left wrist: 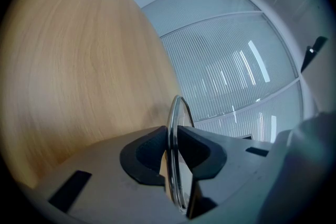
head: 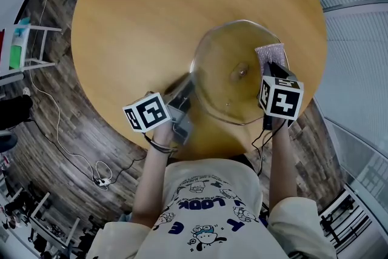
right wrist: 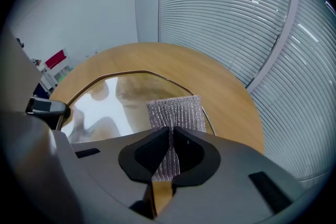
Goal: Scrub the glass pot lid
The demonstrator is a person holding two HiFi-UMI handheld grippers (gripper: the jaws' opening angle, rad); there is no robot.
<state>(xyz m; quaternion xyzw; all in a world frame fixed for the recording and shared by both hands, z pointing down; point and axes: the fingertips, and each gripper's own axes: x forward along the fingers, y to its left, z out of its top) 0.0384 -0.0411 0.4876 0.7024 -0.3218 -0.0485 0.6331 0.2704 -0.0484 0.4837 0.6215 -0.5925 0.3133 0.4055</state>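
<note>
A glass pot lid [head: 227, 85] with a small knob [head: 242, 73] is held tilted above the round wooden table [head: 139, 15]. My left gripper [head: 183, 99] is shut on its near-left rim. In the left gripper view the lid's rim [left wrist: 177, 113] runs edge-on between the dark pads [left wrist: 144, 152]. My right gripper [head: 271, 70] is at the lid's right side, shut on a silvery mesh scrub cloth [head: 270, 54]. In the right gripper view the cloth [right wrist: 175, 114] sticks out beyond the jaws and lies against the lid [right wrist: 113, 105] near its rim.
The table's near edge [head: 200, 154] is close to the person's body. On the wooden floor at the left lie a white cable [head: 66, 151] and a white rack [head: 27, 45]. Slatted blinds [head: 357, 39] stand to the right.
</note>
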